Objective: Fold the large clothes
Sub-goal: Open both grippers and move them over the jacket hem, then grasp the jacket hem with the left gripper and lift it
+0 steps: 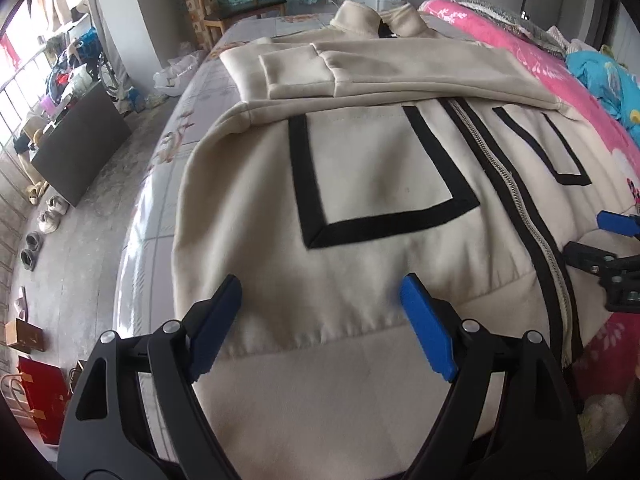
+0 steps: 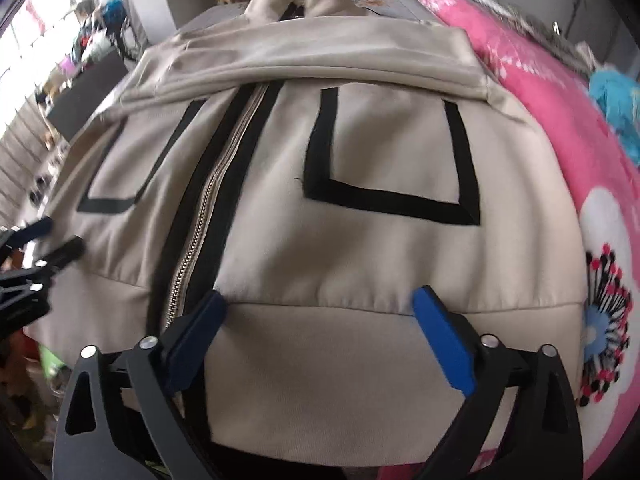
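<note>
A cream zip-up jacket (image 1: 380,168) with black-outlined pockets lies front up on the bed, collar at the far end. Both sleeves are folded across its chest (image 1: 400,68). My left gripper (image 1: 320,292) hovers open over the hem band on the jacket's left half, nothing between its blue pads. In the right wrist view the same jacket (image 2: 320,160) fills the frame, and my right gripper (image 2: 320,304) stands open above the hem seam, right of the zipper (image 2: 200,216), holding nothing. Each gripper shows at the edge of the other's view: right gripper (image 1: 608,240), left gripper (image 2: 52,240).
The bed (image 1: 172,152) has a grey patterned sheet. A pink floral quilt (image 2: 580,160) and a blue cloth (image 1: 608,80) lie along the jacket's right side. Left of the bed are the floor with shoes (image 1: 48,216), a dark board (image 1: 80,148) and a wooden chair (image 1: 240,0).
</note>
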The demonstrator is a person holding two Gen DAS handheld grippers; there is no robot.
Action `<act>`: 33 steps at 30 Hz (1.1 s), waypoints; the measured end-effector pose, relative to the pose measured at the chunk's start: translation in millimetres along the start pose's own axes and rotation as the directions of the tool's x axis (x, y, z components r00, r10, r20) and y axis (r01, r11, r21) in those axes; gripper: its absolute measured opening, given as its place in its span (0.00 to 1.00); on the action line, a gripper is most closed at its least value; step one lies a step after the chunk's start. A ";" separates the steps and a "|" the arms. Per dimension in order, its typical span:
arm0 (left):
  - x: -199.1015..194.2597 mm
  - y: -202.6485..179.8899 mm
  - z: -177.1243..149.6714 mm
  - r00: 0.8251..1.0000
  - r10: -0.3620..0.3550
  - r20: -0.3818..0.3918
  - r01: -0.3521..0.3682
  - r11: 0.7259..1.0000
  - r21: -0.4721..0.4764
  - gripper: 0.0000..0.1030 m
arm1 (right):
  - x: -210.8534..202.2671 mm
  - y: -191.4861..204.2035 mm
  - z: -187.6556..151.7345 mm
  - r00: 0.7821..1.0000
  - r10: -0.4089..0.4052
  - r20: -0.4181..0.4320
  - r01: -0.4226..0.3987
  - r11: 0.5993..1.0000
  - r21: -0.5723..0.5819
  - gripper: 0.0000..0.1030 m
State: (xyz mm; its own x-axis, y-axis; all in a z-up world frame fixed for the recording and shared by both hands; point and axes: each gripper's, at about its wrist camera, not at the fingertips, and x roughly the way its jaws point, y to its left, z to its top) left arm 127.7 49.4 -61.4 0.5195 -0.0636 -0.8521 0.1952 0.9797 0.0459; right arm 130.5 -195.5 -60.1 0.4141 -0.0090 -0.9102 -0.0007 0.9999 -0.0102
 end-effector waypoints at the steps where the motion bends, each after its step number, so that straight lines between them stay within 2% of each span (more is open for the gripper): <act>1: -5.8 3.8 -3.7 1.000 -0.005 0.013 0.005 1.000 -0.013 0.76 | -0.1 1.7 -0.6 1.000 -0.012 0.003 0.012 1.000 -0.003 0.93; 5: -27.5 21.1 -21.1 0.998 -0.008 0.055 0.011 0.998 -0.057 0.76 | 1.5 -1.7 -2.7 1.000 0.003 0.008 -0.003 1.000 0.022 0.94; 9: -46.1 39.7 -46.2 0.997 -0.043 0.058 0.048 0.994 -0.098 0.75 | 0.2 -2.7 -4.7 1.000 0.003 0.014 -0.003 1.000 0.030 0.94; 13: -60.6 52.8 -71.1 0.995 -0.066 0.072 0.076 0.986 -0.148 0.69 | 0.3 -2.5 -6.6 1.000 0.000 0.020 -0.001 1.000 0.030 0.94; 16: -65.1 64.5 -89.5 0.990 -0.116 0.075 0.130 0.968 -0.216 0.62 | 0.1 -2.9 -7.5 1.000 0.002 0.024 -0.003 1.000 0.028 0.94; 19: -60.7 76.5 -101.5 0.980 -0.186 0.073 0.199 0.934 -0.296 0.53 | -0.1 -3.0 -7.7 1.000 0.002 0.026 -0.003 1.000 0.028 0.94; 20: -57.8 77.9 -102.0 0.977 -0.200 0.075 0.213 0.926 -0.311 0.49 | -0.2 -3.0 -7.9 1.000 0.002 0.027 -0.003 1.000 0.028 0.94; 21: -54.5 82.3 -104.3 0.971 -0.224 0.083 0.239 0.910 -0.338 0.48 | -0.2 -2.9 -7.9 1.000 0.002 0.028 -0.003 1.000 0.028 0.94; 24: -46.6 88.2 -103.7 0.962 -0.258 0.092 0.273 0.885 -0.376 0.47 | -0.5 -3.1 -8.4 1.000 0.002 0.029 -0.003 1.000 0.024 0.94; 30: -39.2 84.3 -95.8 0.944 -0.311 0.109 0.329 0.869 -0.370 0.39 | -0.5 -3.0 -8.6 0.999 0.001 0.032 -0.002 1.000 0.024 0.94; 33: -34.4 81.4 -92.1 0.945 -0.308 0.105 0.325 0.873 -0.364 0.39 | -0.5 -2.5 -8.9 0.999 -0.001 0.036 0.000 1.000 0.024 0.94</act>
State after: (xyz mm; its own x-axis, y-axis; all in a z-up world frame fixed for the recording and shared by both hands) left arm 49.0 148.9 -76.4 0.5183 -0.3822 -0.7650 0.0361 0.9035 -0.4270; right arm 122.3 -198.0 -63.3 0.4464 -0.0093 -0.8948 0.0208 0.9998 -0.0001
